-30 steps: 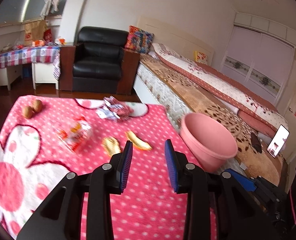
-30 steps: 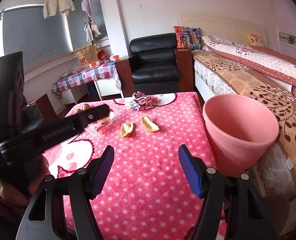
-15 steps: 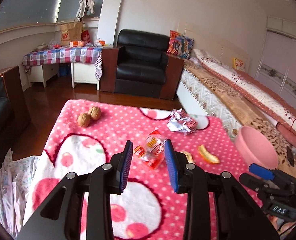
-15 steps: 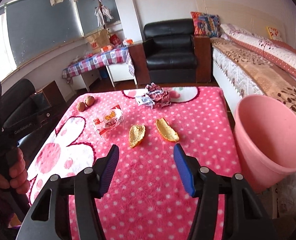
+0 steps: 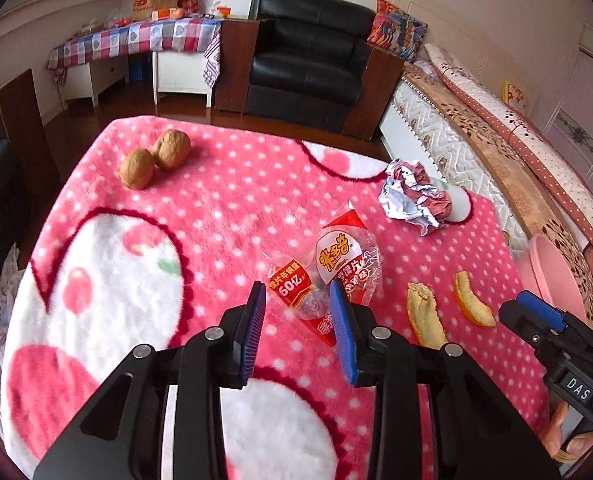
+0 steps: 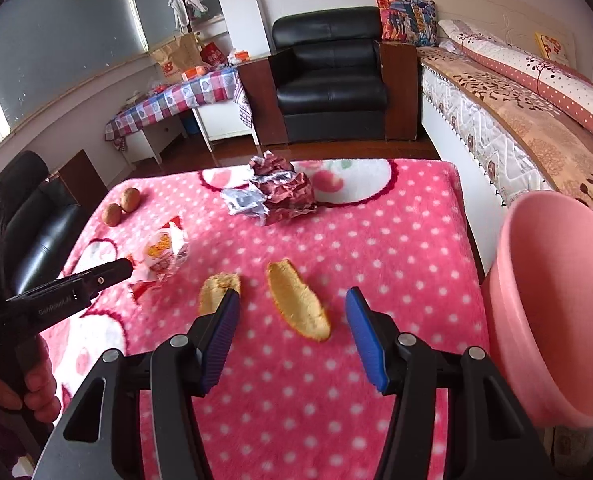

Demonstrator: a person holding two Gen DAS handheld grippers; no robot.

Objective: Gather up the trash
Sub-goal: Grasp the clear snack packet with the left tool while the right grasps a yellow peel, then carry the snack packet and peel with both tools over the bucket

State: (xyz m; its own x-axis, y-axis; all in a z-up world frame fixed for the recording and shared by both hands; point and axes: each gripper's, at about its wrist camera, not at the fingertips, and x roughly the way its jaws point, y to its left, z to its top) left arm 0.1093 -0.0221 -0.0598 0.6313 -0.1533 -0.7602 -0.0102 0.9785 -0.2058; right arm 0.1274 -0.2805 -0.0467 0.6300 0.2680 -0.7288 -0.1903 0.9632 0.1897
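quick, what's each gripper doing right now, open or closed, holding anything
Left gripper: open, empty, jaws either side of the clear snack wrapper.
Right gripper: open, empty, above the orange peel.

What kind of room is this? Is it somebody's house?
Most likely a bedroom in someone's home. There is a made-up bed with a patterned cover, a black armchair against the wall, and clothes hanging by the window.
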